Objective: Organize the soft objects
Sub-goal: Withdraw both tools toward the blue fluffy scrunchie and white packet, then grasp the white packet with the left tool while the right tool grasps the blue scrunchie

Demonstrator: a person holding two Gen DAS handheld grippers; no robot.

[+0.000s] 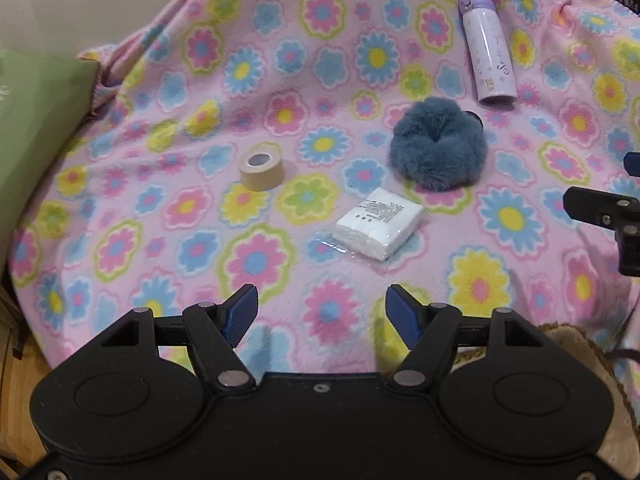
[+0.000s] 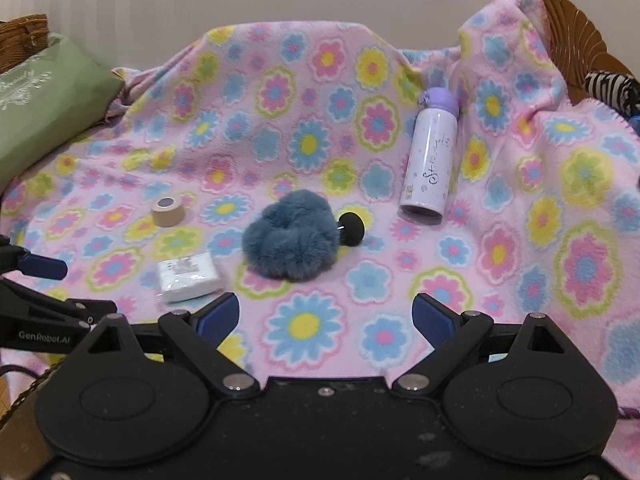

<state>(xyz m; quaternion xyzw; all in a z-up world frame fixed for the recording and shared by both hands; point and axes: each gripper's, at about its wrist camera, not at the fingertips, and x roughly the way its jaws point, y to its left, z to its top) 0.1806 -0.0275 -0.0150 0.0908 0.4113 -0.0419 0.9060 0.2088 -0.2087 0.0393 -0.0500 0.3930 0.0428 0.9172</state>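
Observation:
A fluffy blue-grey pom-pom [image 1: 438, 144] [image 2: 292, 240] lies on the flowered pink blanket [image 1: 280, 80] [image 2: 540, 220]. A white tissue pack [image 1: 378, 224] [image 2: 188, 278] lies just in front of it. My left gripper [image 1: 322, 314] is open and empty, hovering a little short of the tissue pack. My right gripper [image 2: 326, 320] is open and empty, short of the pom-pom. The left gripper also shows at the left edge of the right wrist view [image 2: 40, 280], and the right gripper at the right edge of the left wrist view [image 1: 608, 216].
A purple-capped white bottle [image 1: 488, 48] [image 2: 430, 160] lies behind the pom-pom. A beige tape roll [image 1: 262, 170] [image 2: 169, 211] sits to the left. A small black knob [image 2: 352, 228] pokes out beside the pom-pom. A green cushion [image 1: 36, 120] [image 2: 44, 96] and a wicker basket [image 2: 24, 36] are at the left.

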